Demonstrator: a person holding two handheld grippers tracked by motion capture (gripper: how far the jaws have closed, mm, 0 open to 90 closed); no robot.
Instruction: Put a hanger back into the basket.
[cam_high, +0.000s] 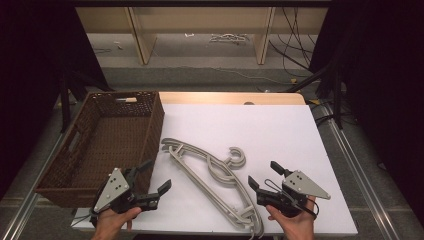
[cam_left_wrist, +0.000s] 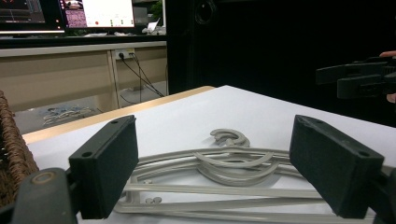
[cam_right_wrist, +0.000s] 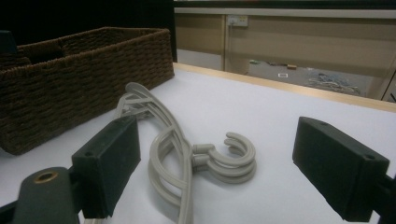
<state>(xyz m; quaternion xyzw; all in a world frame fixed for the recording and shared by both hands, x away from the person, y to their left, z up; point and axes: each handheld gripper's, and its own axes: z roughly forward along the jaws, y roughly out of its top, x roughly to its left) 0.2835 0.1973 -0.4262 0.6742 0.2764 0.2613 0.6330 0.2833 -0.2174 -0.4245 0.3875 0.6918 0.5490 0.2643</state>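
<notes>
Grey hangers (cam_high: 215, 175) lie stacked mid-table beside the wicker basket (cam_high: 150, 130); left gripper (cam_high: 156, 176) and right gripper (cam_high: 262, 174) flank them, jaws wide, empty

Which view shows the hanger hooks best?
Right gripper view: the hooks lie close, stacked and unblocked between its open claw pads. The high view shows the hooks small, from above. The left gripper view shows them farther off and low, partly behind the hanger arms.

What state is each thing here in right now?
Left tongs: open, holding nothing.
Right tongs: open, holding nothing.
Hangers: stacked flat on the white table, hooks together, untouched.
Wicker basket: upright beside the hangers, seemingly empty.
</notes>
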